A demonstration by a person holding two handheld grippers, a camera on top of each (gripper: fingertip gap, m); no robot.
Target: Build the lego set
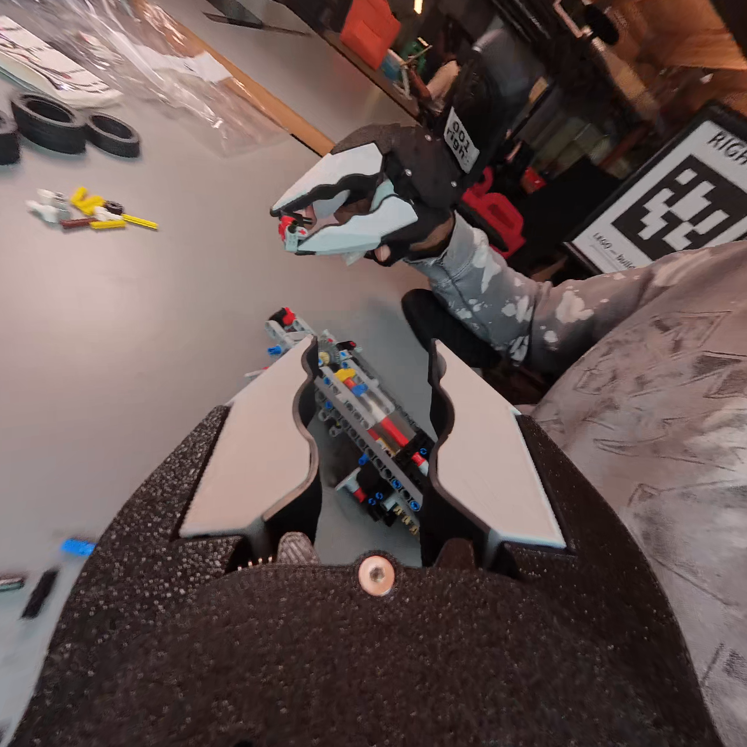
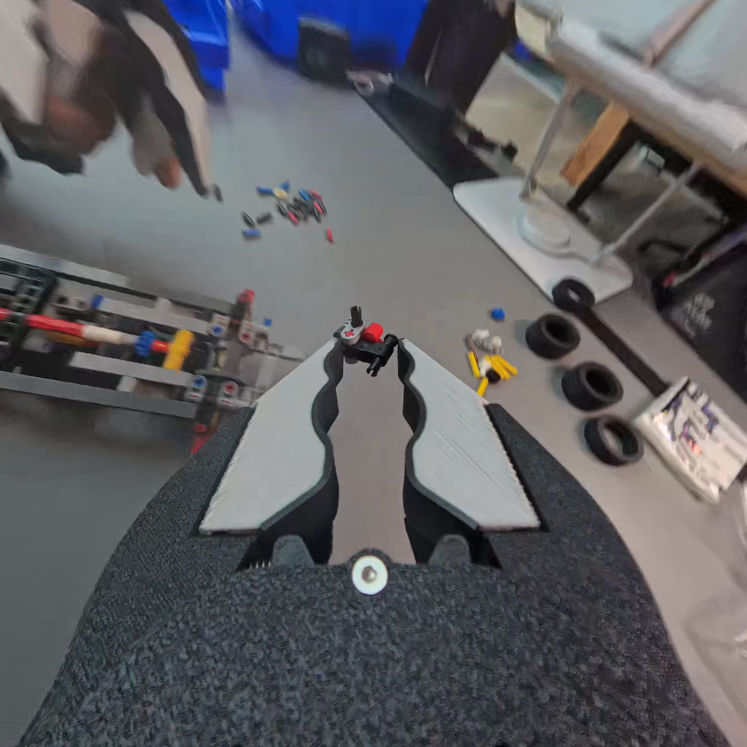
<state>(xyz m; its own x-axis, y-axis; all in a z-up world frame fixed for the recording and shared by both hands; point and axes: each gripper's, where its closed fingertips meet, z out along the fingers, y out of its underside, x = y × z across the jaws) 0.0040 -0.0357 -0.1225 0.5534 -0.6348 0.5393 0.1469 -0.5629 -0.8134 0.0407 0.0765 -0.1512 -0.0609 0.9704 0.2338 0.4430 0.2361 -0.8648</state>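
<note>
The grey bench (image 2: pixel 404 250) carries everything. Largest on it is the long grey lego chassis (image 1: pixel 364 420), a beam frame with a red-and-white axle and a yellow connector along its middle; in the left wrist view it lies close to the bench edge nearest the person. The left gripper (image 1: pixel 374 351) hangs above it with its jaws spread, holding nothing. The right gripper (image 2: pixel 366 345), raised off the bench, pinches a small lego sub-assembly (image 2: pixel 364 339) of grey, red and black parts at its fingertips. Three black tyres (image 2: pixel 592 386) lie in a row near the far edge, beside a clump of yellow and white pieces (image 2: pixel 491 366). Small blue, red and black pins (image 2: pixel 295 208) are scattered mid-bench.
</note>
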